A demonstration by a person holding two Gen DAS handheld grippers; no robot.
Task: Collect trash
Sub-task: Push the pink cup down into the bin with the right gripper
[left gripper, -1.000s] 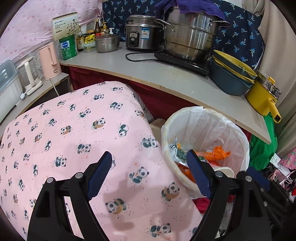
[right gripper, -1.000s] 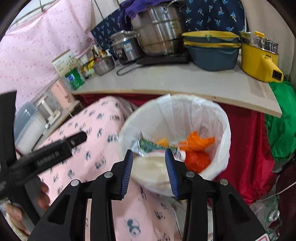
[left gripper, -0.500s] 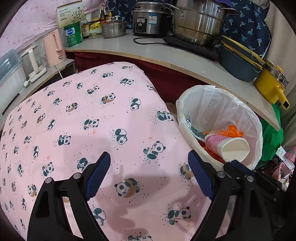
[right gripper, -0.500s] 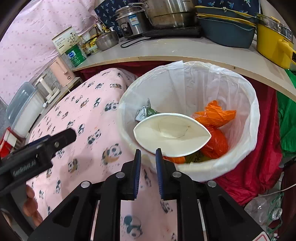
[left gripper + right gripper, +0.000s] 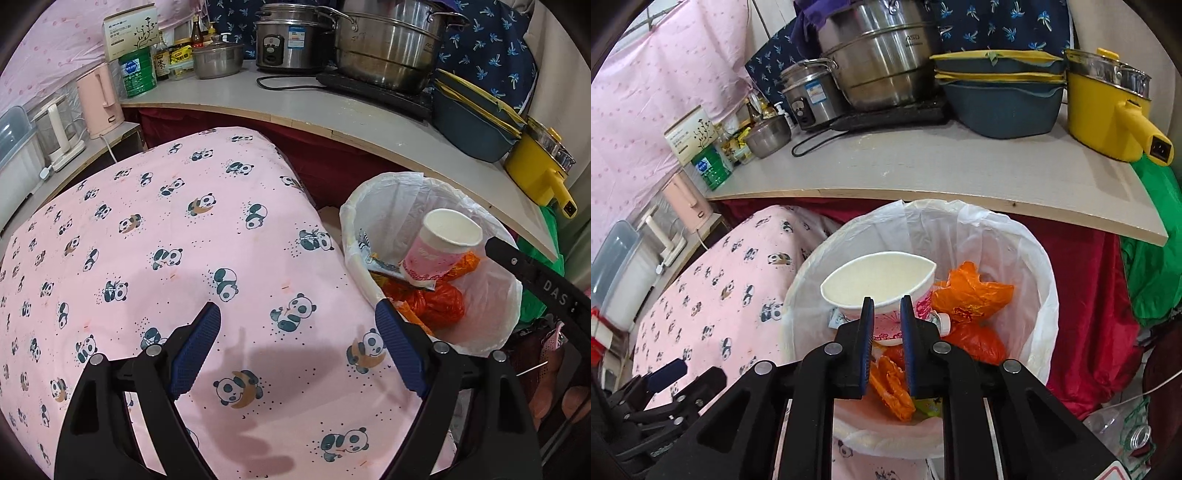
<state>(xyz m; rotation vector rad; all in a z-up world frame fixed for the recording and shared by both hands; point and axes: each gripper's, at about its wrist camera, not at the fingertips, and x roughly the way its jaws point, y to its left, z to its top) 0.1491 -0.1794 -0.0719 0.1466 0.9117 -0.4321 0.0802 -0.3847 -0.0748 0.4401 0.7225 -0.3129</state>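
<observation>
While pinched, cup point(image 5: 882, 291) mouth up.

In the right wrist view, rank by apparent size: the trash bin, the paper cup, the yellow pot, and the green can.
1. trash bin
2. yellow pot and paper cup: look alike; the cup is nearer the camera, so unsure
3. green can

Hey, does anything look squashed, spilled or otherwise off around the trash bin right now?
The paper cup is squashed: the right gripper pinches its side, so the rim is bent into a pointed oval above the trash bin. It's tilted too. No spill shows on the panda cloth.
</observation>
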